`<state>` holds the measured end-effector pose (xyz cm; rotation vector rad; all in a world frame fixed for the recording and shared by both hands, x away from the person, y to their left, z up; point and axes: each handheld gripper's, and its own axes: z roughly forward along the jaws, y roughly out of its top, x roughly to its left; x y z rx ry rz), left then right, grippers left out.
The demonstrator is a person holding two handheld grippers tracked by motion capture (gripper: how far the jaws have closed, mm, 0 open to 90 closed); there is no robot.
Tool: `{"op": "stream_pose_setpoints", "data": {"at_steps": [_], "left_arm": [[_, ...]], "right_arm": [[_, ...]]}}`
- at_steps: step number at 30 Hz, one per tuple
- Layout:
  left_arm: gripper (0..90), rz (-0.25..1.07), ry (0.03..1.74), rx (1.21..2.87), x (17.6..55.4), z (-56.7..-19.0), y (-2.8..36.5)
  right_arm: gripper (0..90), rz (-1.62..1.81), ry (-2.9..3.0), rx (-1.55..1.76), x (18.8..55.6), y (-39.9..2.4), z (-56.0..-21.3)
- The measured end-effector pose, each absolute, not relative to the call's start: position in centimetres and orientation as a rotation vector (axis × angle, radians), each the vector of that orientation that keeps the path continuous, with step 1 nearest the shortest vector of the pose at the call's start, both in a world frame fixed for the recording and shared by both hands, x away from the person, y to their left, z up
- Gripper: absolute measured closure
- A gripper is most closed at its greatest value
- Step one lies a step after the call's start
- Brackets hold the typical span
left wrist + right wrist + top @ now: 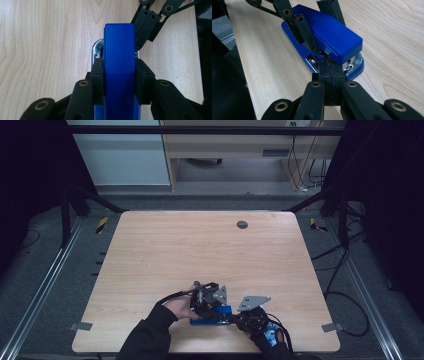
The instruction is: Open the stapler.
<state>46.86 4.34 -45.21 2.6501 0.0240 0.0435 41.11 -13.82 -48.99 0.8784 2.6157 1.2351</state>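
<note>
Blue stapler (pixel 329 37) lies flat near the counter (pixel 200 250) front edge, clamped across its top arm by the left claw (pixel 119 77), apparently to steady it, while the right claw (pixel 331 75), pressed fully closed and empty, is set at its metal mouth.

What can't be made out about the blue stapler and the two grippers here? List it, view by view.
- High view: the blue stapler is small and half covered by the left gripper and right gripper; its shape is unclear.
- Left gripper view: the stapler's rear is cut off by the bottom edge, its sides covered by the pads.
- Right gripper view: the shut tips hide whether they touch the stapler's front.
</note>
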Motion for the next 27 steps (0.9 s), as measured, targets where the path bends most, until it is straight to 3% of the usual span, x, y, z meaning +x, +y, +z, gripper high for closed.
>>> {"op": "stream_pose_setpoints", "data": {"at_steps": [27], "left_arm": [[65.9, 0.035, 0.034, 2.591, 46.87, -45.28, 4.95]], "right_arm": [[90.0, 1.256, 2.604, 0.899, 41.04, -13.82, -49.15]]}}
